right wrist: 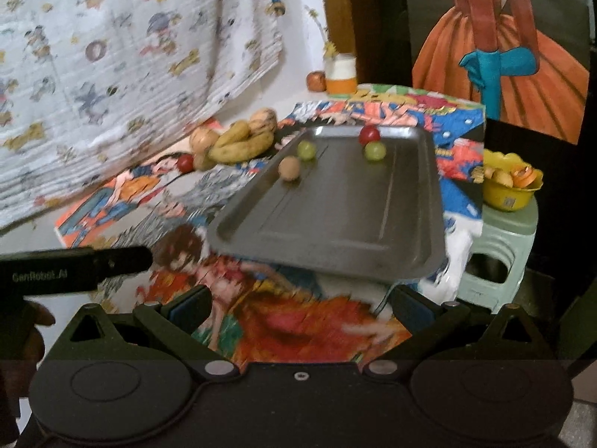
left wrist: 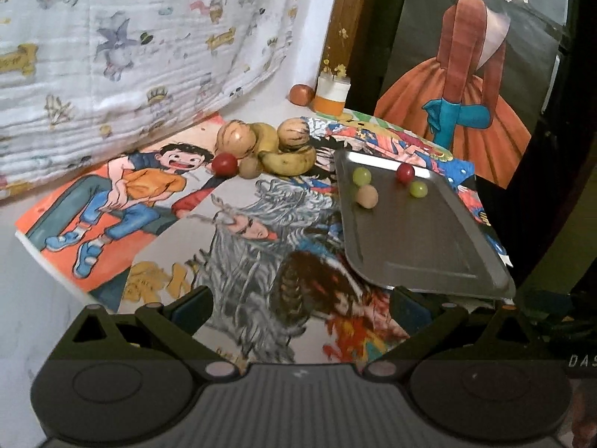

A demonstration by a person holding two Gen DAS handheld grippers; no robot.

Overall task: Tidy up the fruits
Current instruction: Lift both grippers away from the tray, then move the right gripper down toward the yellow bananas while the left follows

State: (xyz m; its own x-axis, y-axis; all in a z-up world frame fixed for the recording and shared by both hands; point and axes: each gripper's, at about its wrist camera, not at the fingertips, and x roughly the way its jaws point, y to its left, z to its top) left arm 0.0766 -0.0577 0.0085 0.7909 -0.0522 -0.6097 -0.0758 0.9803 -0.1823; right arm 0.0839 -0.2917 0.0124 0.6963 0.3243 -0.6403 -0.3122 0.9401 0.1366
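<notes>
Currently both jaws gape; four small fruits (left wrist: 366,196) dot the tray (left wrist: 418,246).

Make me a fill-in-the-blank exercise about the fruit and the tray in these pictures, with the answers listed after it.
1. The metal tray holds ____ small round fruits.
2. Of those, ____ are green grapes.
3. The bananas lie ____ the tray, on the printed cloth.
4. Both the left gripper and the right gripper are ____ and hold nothing.

Missing words: four; two; outside; open
</notes>
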